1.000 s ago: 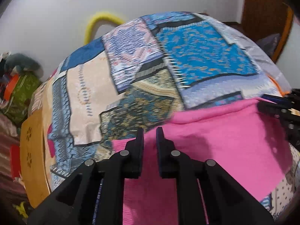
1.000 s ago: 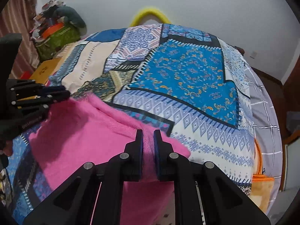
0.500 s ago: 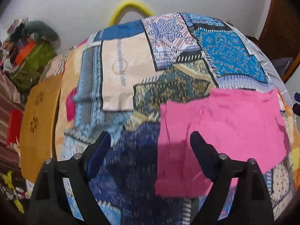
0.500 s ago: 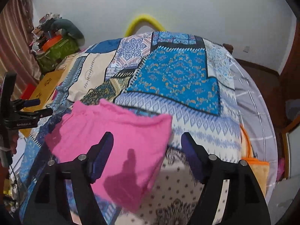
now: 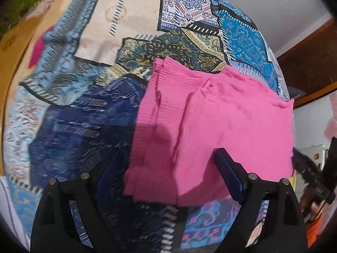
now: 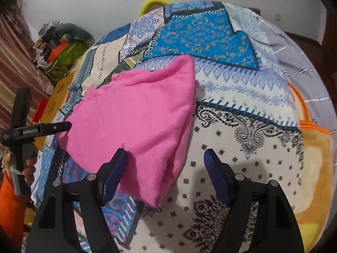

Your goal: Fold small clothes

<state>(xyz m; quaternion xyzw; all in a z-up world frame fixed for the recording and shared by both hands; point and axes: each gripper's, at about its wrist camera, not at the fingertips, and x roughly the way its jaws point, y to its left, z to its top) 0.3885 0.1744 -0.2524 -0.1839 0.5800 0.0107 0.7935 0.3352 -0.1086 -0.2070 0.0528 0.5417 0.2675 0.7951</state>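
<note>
Left tongs (image 5: 166, 168): jaws wide, gripping nothing, just opened; pink cloth (image 5: 212, 126) below and between them, released. Right tongs (image 6: 165, 168): likewise just opened and empty, astride the cloth's near corner. Cloth lying loose and doubled on the quilt (image 6: 242, 143), probably set down to settle one fold before the next. Hidden: cloth's near edge behind the jaws; layers beneath; garment type unclear. Hand (image 6: 29, 168) beside the cloth, mostly cut off.
</note>
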